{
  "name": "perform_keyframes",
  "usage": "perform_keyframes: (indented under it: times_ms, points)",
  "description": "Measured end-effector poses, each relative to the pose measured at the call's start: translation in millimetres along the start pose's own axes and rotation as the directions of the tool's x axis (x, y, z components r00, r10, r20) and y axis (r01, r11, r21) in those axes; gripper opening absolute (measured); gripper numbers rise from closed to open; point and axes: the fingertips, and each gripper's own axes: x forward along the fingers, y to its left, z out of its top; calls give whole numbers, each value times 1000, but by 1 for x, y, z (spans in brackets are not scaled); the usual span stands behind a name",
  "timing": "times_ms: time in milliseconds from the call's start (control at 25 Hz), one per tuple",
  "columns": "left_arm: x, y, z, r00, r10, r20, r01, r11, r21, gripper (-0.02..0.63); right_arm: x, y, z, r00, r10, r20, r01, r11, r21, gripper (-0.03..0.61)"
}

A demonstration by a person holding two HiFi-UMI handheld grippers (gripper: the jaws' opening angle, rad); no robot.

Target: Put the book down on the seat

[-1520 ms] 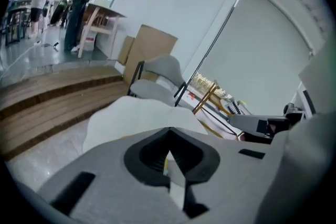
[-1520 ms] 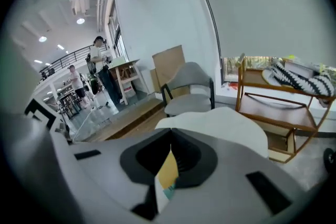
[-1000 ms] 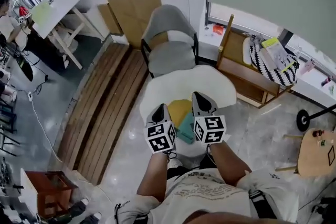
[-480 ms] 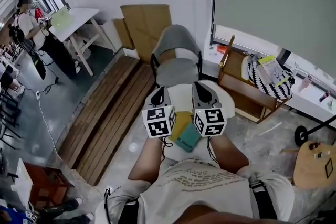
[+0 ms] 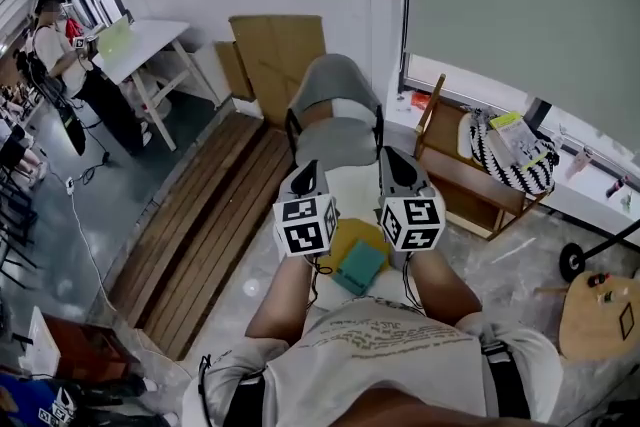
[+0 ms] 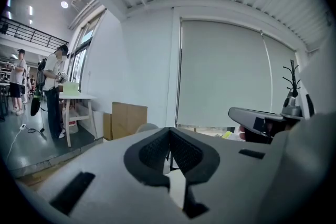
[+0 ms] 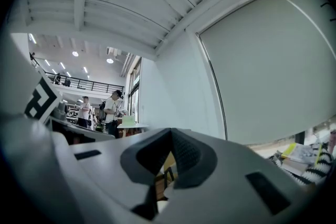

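In the head view the left tool point(image 5: 307, 180) and the right tool point(image 5: 396, 171) hover side by side above the white seat point(image 5: 352, 187), both pointing toward the far grey chair point(image 5: 335, 110). The teal book point(image 5: 360, 267) lies flat on the near part of the seat, overlapping a yellow flat item point(image 5: 352, 237), near the person's chest and apart from both tools. Cardboard point(image 5: 275, 50) leans on the far wall.

In the left gripper view the left tool point(image 6: 169, 136) has its jaws together with nothing between them. The window blind point(image 6: 226, 71) lies beyond, and a person point(image 6: 55, 86) stands far left.

In the right gripper view the right tool point(image 7: 170, 136) is likewise closed and empty, and a striped bag point(image 7: 310, 165) shows at the right.
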Motion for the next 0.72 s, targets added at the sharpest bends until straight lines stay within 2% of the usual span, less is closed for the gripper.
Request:
perform_keyframes:
  times_ms: [320,720]
  points:
    - [10,-14,-14,998,-38,-41,38,999,2,20,-4,-8,-13,1000,-13,-24,14,1000,18,26]
    - [15,8,-31,998,-34,-60,32,999,-23,20,11,5,-44,997,4,-71,-2,1000,28,26]
